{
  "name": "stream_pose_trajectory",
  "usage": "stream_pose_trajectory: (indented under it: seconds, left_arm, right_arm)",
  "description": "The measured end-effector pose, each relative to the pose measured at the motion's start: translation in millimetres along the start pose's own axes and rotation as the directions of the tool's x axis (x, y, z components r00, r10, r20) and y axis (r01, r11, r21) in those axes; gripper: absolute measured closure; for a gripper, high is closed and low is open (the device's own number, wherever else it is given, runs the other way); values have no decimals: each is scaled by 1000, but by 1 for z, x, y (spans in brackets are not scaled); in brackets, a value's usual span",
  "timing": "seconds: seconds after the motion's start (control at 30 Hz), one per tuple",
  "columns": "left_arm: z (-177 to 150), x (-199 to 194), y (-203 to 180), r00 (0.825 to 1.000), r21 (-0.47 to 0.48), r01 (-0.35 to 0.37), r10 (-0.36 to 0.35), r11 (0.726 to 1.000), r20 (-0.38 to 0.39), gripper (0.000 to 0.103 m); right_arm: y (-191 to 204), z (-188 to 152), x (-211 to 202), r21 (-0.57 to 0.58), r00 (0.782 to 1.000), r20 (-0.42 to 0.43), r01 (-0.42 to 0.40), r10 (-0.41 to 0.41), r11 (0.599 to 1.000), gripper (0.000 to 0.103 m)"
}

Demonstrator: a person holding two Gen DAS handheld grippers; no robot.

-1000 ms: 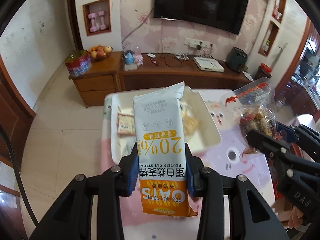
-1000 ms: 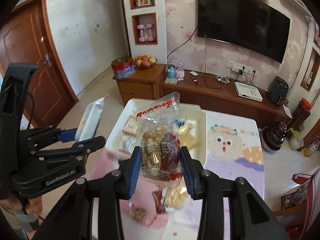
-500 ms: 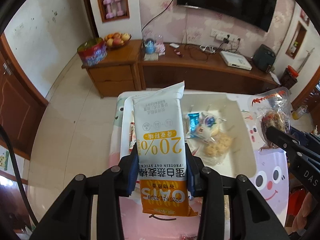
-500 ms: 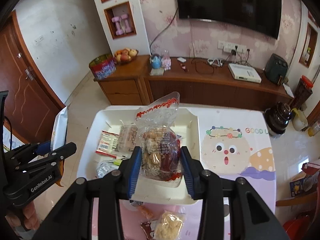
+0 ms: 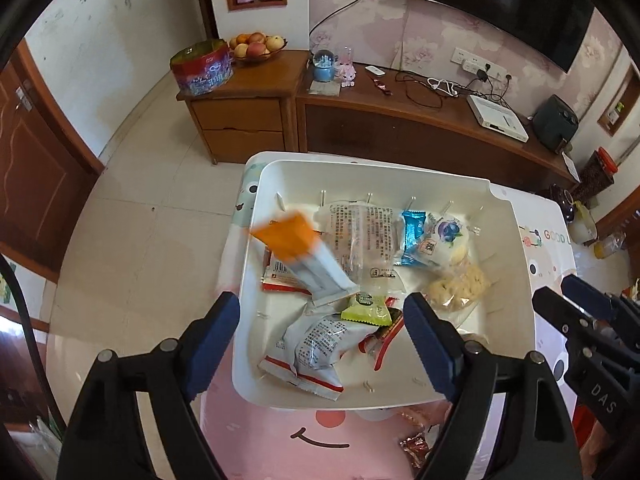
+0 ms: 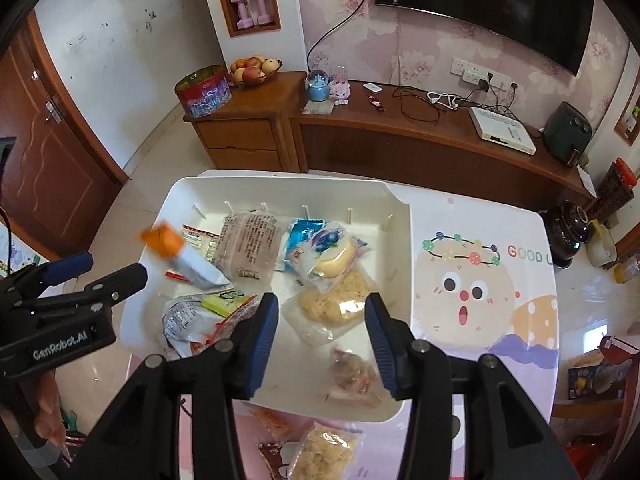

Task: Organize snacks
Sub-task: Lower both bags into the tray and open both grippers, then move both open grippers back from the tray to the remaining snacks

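A white tray [image 5: 504, 216] [image 6: 400, 240] on the table holds several snack packs. My left gripper [image 5: 322, 320] is open above the tray's near edge. The oat bar pack [image 5: 304, 256] [image 6: 180, 254], white with an orange end, is blurred in mid-fall, tilted over the tray's left side. My right gripper [image 6: 320, 328] is open above the tray's near right part. The clear nut bag [image 6: 354, 372] lies blurred in the tray's near right corner. The left gripper also shows at the left of the right wrist view [image 6: 92, 272].
A few snack packs [image 6: 320, 452] lie on the table in front of the tray. The tablecloth has a cartoon face [image 6: 464, 292] to the tray's right. A wooden TV cabinet [image 5: 400, 120] stands beyond the table, with bare floor to the left.
Both grippers have opened. The oat bar pack has left the left gripper and the nut bag has left the right gripper; both dropped into the tray. Both grippers moved closer over the tray.
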State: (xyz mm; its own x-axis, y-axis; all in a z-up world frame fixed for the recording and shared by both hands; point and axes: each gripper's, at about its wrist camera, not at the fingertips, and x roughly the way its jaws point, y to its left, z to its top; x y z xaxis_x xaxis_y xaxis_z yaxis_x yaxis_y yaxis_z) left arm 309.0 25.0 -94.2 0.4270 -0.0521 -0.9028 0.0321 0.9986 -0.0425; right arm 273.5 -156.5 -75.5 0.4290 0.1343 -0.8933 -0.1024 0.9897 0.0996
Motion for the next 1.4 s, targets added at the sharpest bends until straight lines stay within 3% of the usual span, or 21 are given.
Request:
stream_pose_trajectory:
  seconds: [0.43, 0.9, 1.4]
  left_arm:
    - [-15, -17, -2, 1000, -2, 7, -7, 1000, 24, 20]
    - [-44, -74, -3, 995, 44, 36, -40, 998, 86, 20]
    - [-116, -99, 1, 994, 145, 70, -82, 987, 76, 17]
  right_arm:
    - [6, -9, -10, -6, 1000, -9, -11, 11, 1000, 57]
    - [15, -35, -57, 17, 999, 42, -15, 14, 1000, 57]
    - [26, -115, -88, 69, 999, 47, 5, -8, 998, 57]
